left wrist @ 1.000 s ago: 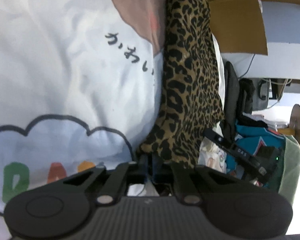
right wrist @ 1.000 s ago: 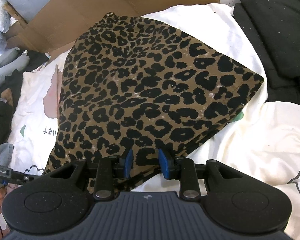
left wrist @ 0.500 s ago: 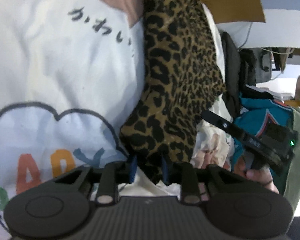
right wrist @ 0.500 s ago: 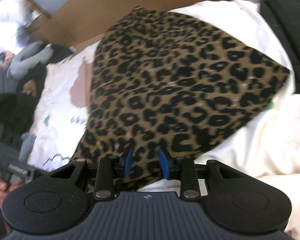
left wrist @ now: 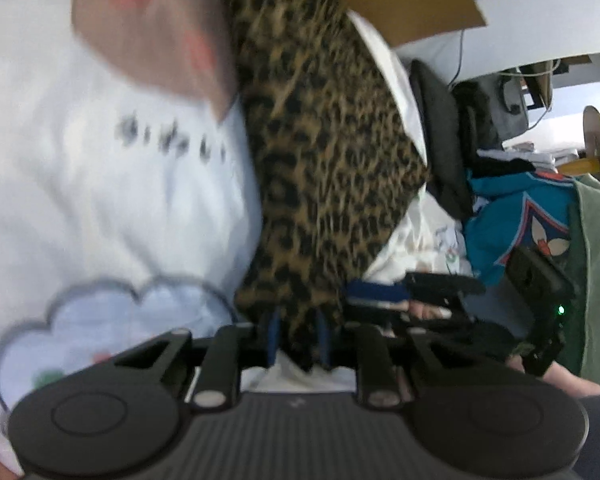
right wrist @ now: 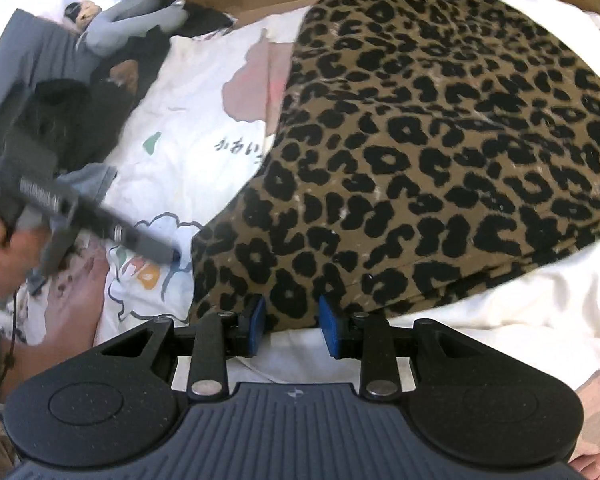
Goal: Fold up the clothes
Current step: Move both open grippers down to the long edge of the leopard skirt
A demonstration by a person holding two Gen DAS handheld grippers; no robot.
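The leopard-print garment [right wrist: 440,152] lay on white printed fabric [right wrist: 188,128], its long axis running far-left from both tools, the right tool [right wrist: 291,322] narrowly straddling its near edge, the left tool [left wrist: 298,338] opening around its corner.

My left gripper [left wrist: 298,338] points steeply downward, jaws opening with cloth between the blue pads. My right gripper [right wrist: 292,326] tilts down too, its blue pads [right wrist: 256,322] parted around a fabric edge.
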